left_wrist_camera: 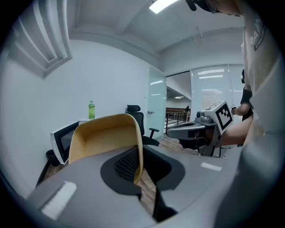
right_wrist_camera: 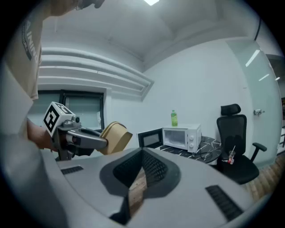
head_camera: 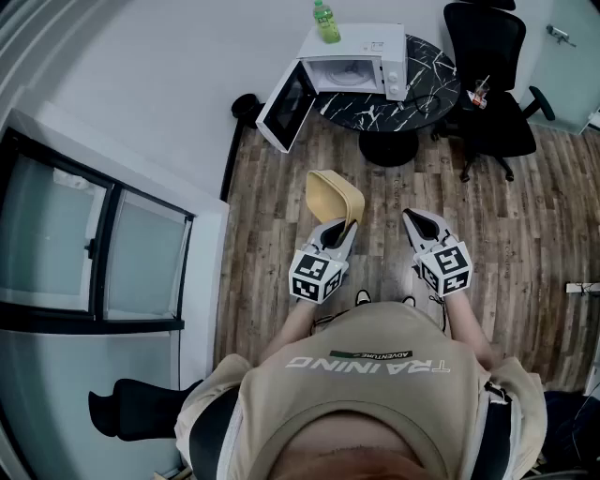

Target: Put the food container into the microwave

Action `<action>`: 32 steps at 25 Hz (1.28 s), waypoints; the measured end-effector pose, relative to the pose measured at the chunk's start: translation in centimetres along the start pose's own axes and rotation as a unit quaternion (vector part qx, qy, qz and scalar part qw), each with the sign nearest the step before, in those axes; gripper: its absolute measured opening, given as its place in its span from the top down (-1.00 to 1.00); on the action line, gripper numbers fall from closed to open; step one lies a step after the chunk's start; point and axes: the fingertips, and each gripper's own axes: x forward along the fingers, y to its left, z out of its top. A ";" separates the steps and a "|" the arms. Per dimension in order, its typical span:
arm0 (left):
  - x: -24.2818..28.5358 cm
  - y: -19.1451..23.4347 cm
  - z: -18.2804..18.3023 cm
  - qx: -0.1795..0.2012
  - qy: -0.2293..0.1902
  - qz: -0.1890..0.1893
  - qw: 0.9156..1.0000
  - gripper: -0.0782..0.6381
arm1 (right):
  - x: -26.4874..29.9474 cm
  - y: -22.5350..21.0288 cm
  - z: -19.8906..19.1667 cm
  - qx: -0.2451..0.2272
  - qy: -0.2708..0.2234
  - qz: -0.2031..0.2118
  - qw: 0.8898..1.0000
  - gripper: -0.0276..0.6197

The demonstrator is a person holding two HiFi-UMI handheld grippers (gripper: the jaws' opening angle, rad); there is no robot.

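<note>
The food container (head_camera: 335, 197) is a tan, open tub held tilted above the wood floor. My left gripper (head_camera: 344, 225) is shut on its side wall; in the left gripper view the wall (left_wrist_camera: 104, 138) rises between the jaws (left_wrist_camera: 139, 164). The white microwave (head_camera: 361, 61) stands on a round black marble table (head_camera: 427, 94) ahead, well beyond both grippers, with its door (head_camera: 286, 105) swung open to the left and an empty cavity (right_wrist_camera: 180, 137). My right gripper (head_camera: 412, 217) hangs beside the left one, jaws together (right_wrist_camera: 141, 153) with nothing between them.
A green bottle (head_camera: 325, 21) stands on top of the microwave. A black office chair (head_camera: 487, 75) sits right of the table. A white wall and dark-framed glass panels (head_camera: 94, 244) run along the left. Wood floor (head_camera: 281, 216) lies between me and the table.
</note>
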 end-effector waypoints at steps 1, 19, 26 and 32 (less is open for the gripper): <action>-0.2 0.4 0.3 0.002 -0.003 0.003 1.000 0.70 | 0.1 0.1 0.3 -0.003 -0.001 -0.001 1.000 0.89; -0.5 7.7 1.1 -0.012 -0.023 0.006 1.000 0.70 | 5.0 1.1 2.1 -0.014 -0.001 -0.016 1.000 0.89; -0.9 9.6 -0.4 0.029 -0.013 -0.022 0.999 0.70 | 8.1 1.8 0.7 0.005 0.016 -0.037 0.999 0.89; 0.3 9.6 -3.6 -0.040 0.004 -0.083 0.996 0.70 | 9.4 2.7 -1.0 0.019 0.037 -0.058 0.997 0.89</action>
